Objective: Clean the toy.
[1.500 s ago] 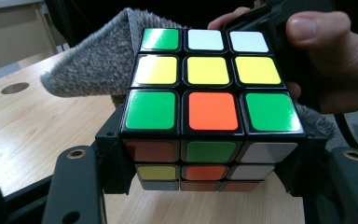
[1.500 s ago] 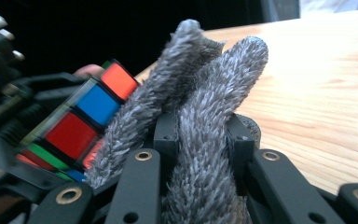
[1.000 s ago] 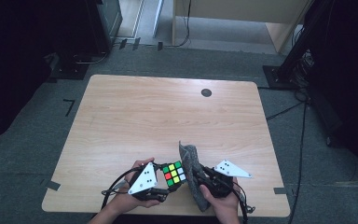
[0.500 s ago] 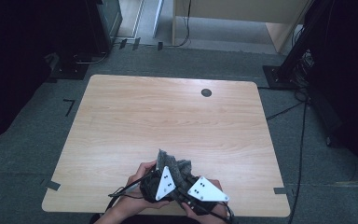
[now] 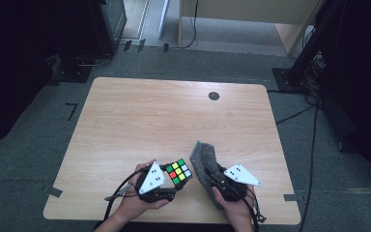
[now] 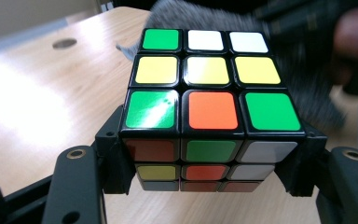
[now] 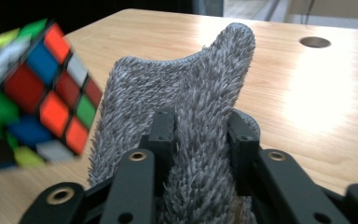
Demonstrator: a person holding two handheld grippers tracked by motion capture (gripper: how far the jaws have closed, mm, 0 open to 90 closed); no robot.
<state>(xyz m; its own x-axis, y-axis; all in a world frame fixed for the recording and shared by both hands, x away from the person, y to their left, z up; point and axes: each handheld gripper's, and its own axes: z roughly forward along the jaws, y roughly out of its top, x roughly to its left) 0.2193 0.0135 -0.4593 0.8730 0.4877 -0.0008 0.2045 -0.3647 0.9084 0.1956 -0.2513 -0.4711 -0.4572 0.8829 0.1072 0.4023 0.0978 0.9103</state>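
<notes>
1. The Rubik's cube (image 6: 212, 109) was clamped in the left gripper (image 5: 166, 186), at the tabletop's (image 5: 140, 121) 6 o'clock edge.
2. The grey fuzzy cloth (image 7: 200, 116), at the cube's 3 o'clock, was pinched by the right gripper (image 5: 212, 176), whose jaws had just been loosening slightly.
3. Wiping would be done best with the cube held steady and the cloth pressed flat against one face.

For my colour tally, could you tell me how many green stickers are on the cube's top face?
3: on the cube top face, one at the far left corner, two at the near corners; other faces are partly hidden.
</notes>
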